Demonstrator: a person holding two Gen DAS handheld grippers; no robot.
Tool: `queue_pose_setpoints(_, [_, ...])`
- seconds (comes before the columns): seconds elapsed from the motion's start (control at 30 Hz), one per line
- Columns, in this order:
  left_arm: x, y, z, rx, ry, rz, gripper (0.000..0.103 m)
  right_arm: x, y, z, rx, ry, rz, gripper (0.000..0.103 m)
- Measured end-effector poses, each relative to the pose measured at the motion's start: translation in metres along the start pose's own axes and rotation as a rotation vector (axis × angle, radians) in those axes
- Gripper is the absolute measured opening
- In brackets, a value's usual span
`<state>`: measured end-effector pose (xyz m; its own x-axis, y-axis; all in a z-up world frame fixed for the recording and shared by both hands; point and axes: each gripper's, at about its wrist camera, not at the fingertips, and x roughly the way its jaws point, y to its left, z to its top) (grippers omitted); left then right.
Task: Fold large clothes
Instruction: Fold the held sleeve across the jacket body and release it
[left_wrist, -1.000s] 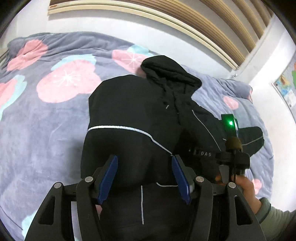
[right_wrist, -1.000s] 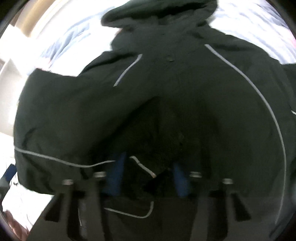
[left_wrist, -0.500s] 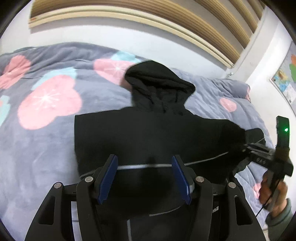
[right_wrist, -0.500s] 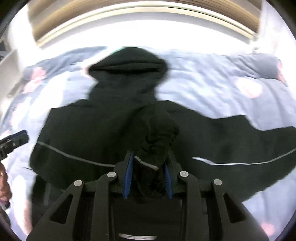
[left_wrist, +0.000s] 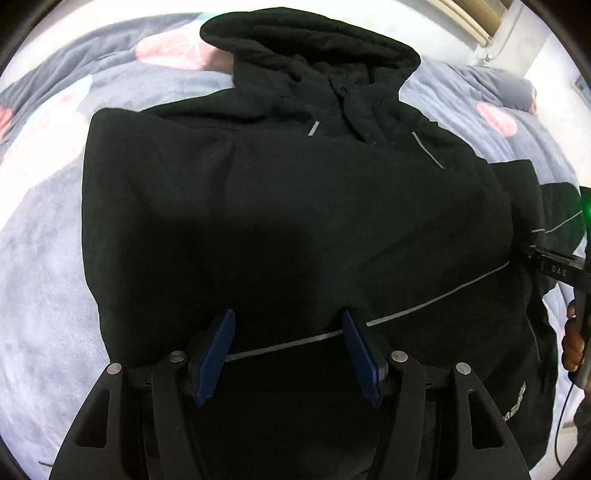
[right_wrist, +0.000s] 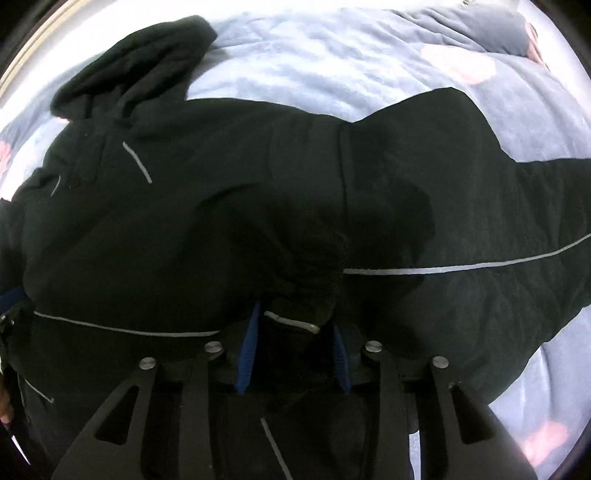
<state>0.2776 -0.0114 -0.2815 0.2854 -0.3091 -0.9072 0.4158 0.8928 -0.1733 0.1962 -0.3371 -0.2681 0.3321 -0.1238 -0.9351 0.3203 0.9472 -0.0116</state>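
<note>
Black hooded jacket (left_wrist: 295, 206) is spread on the bed (left_wrist: 44, 258), on a grey duvet with pink prints, hood (left_wrist: 310, 55) at the far end, hem near.

Handling, as judged: padded fabric, soft and limp, fairly bulky, some weight. No shape is held when lifted; layers are expected to sag and slide over each other. Best taken at doubled edges such as cuff, hem corner or shoulder seam, not mid-panel. Reflective piping (left_wrist: 424, 302) is usable as a fold reference.

Left tool (left_wrist: 288, 350): blue pads apart, nothing between them, hovering over the near lower body panel.

Right tool (right_wrist: 295, 347): pads closed on a bunched wad of jacket fabric, apparently a sleeve end (right_wrist: 306, 291) with a short reflective strip; exact part cannot be confirmed.

View differences:
- Left wrist view: whole body outline, hood opening, left fold edge, and the right tool entering from the right edge with the hand (left_wrist: 574, 339) on it. Grip itself not visible there.
- Right wrist view: the pinched fabric is seen up close, plus the right sleeve (right_wrist: 498, 229) stretched out to the right across the duvet, mostly cut off in the other view.
</note>
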Motion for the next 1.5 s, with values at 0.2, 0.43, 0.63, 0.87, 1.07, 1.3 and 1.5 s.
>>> queue_pose_setpoints(0.2, [-0.038,-0.010,0.000,0.027,-0.038,-0.033,0.063,-0.054,0.005,-0.001,-0.002,-0.096,0.040,0.063])
queue_pose_setpoints(0.43, [-0.047,0.002,-0.009,-0.032,-0.058,0.014,0.063,-0.037,0.068,-0.001,-0.099,-0.060,0.147,0.071])
queue_pose_setpoints(0.63, [-0.022,0.014,-0.024,-0.056,-0.016,0.029,0.063,0.007,0.081,-0.010,-0.115,0.041,0.106,0.070])
queue_pose_setpoints(0.87, [-0.095,-0.002,-0.048,-0.002,-0.053,0.057,0.063,-0.094,0.068,-0.025,-0.073,-0.054,0.110,0.069])
queue_pose_setpoints(1.07, [-0.203,-0.015,-0.104,0.003,-0.161,0.063,0.063,-0.205,0.061,-0.086,-0.014,-0.146,0.039,0.069])
queue_pose_setpoints(1.3, [-0.280,-0.042,-0.153,0.007,-0.258,0.065,0.063,-0.298,0.035,-0.152,0.027,-0.221,-0.021,0.069])
queue_pose_setpoints(1.5, [-0.311,-0.084,-0.171,-0.001,-0.300,0.083,0.063,-0.336,-0.005,-0.169,0.029,-0.281,-0.025,0.069])
